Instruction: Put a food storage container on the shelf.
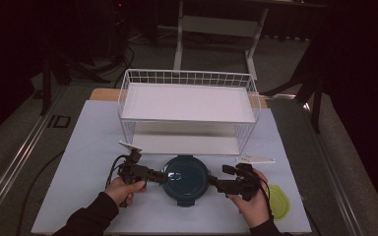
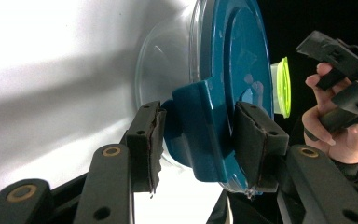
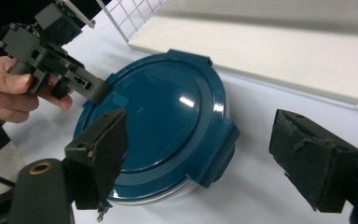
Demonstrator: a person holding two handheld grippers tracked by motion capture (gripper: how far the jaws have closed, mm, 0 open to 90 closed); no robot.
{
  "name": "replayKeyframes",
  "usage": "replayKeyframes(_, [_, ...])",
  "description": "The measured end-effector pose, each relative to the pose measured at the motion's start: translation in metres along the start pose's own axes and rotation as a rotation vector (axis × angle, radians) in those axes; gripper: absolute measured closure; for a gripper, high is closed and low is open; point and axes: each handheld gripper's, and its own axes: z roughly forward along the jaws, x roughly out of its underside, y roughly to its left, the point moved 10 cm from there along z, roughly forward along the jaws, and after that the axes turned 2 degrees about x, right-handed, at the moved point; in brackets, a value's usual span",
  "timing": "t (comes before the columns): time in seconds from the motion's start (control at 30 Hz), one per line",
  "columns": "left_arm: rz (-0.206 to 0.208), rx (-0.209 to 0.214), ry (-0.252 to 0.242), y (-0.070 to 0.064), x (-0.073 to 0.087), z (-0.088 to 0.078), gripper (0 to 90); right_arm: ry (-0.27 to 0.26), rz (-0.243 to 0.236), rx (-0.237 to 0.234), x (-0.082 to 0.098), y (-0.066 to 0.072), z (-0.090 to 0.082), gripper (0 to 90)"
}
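Containment work is under way on a round clear glass bowl with a dark teal snap-on plastic lid [image 1: 185, 180], which stands on the white table mat [image 1: 78, 147] just in front of the white wire two-tier rack [image 1: 187, 110]. The step in hand appears to be working the lid's side latches. To do it well, each latch flap should be taken squarely across its width and levered without dragging the bowl across the mat, the other gripper steadying the opposite side.

The left gripper [image 2: 198, 140] has its jaws partly closed around one teal latch flap [image 2: 200, 126]; both pads sit against or just beside it, and firm pressing contact cannot be confirmed. The right gripper [image 3: 200, 163] stands wide apart, straddling the opposite latch [image 3: 219, 149] and holding nothing. A lime-green lidded container [image 1: 278, 201] lies beside the right hand [image 1: 253, 204].
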Motion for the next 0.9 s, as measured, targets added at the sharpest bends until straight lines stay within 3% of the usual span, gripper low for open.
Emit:
replayKeyframes(0.17, [0.029,0.005,0.002,-0.001,0.001,-0.001,53.3,0.042,0.045,-0.012,0.006,-0.004,0.006,21.6])
replayKeyframes(0.4, [0.094,-0.003,0.001,-0.005,0.003,-0.001,53.3,0.126,0.180,-0.044,0.017,-0.016,0.017,29.3])
replayKeyframes(0.53, [0.135,-0.015,-0.002,-0.009,0.004,-0.001,53.4,0.173,0.197,-0.045,0.023,-0.017,0.022,33.0])
replayKeyframes(0.7, [0.145,-0.009,-0.013,-0.008,0.005,-0.001,53.4,0.219,0.229,-0.055,0.030,-0.018,0.026,36.9])
replayKeyframes(0.9, [0.160,-0.012,-0.014,-0.010,0.005,-0.001,53.3,0.244,0.309,-0.134,0.031,-0.018,0.028,40.7])
